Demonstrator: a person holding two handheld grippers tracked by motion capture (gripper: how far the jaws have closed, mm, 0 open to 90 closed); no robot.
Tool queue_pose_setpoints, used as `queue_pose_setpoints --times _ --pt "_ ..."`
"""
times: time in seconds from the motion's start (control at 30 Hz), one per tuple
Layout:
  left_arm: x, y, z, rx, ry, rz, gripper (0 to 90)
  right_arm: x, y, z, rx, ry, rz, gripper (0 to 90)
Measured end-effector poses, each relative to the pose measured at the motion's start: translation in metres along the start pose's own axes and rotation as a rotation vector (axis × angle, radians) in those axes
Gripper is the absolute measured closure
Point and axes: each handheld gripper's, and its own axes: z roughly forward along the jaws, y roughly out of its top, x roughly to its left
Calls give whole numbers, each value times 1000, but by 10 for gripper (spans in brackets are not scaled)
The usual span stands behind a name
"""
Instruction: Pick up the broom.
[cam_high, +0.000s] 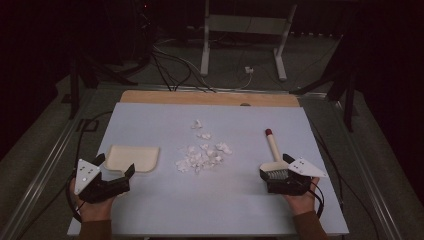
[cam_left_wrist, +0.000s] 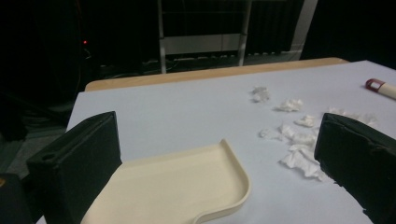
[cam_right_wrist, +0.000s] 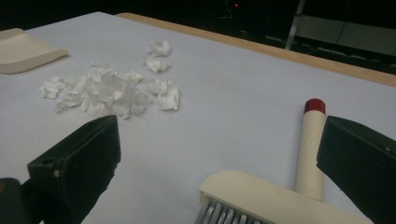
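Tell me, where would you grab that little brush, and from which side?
Probably by its handle. The brush lies flat, its head nearest the open right gripper and the red-capped handle pointing away. The handle is a slim, straight cylinder, so jaws coming down from above, one on each side, should close on it easily; the head looks wider and bristly.

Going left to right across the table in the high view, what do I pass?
Left gripper → cream dustpan → pile of white paper scraps → cream hand brush with a red-tipped handle → right gripper. Both grippers' jaws are open.
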Motion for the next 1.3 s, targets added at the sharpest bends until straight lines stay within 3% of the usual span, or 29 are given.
queue_pose_setpoints --times 0.23,0.47,0.63,0.93,1.3 --pt "0 -4 -3 -1 26 9 12 1 5 -4 -11 -2 28 0" --pt "0 -9 1 10 19 12 6 2 16 -11 -29 -13 25 0" --pt "2 -12 2 24 13 -1 6 1 24 -8 -3 -33 18 0" --pt "1 -16 6 39 1 3 6 -13 48 1 30 -60 21 0" --pt "-2 -20 7 36 30 31 7 -31 65 20 84 -97 35 0"
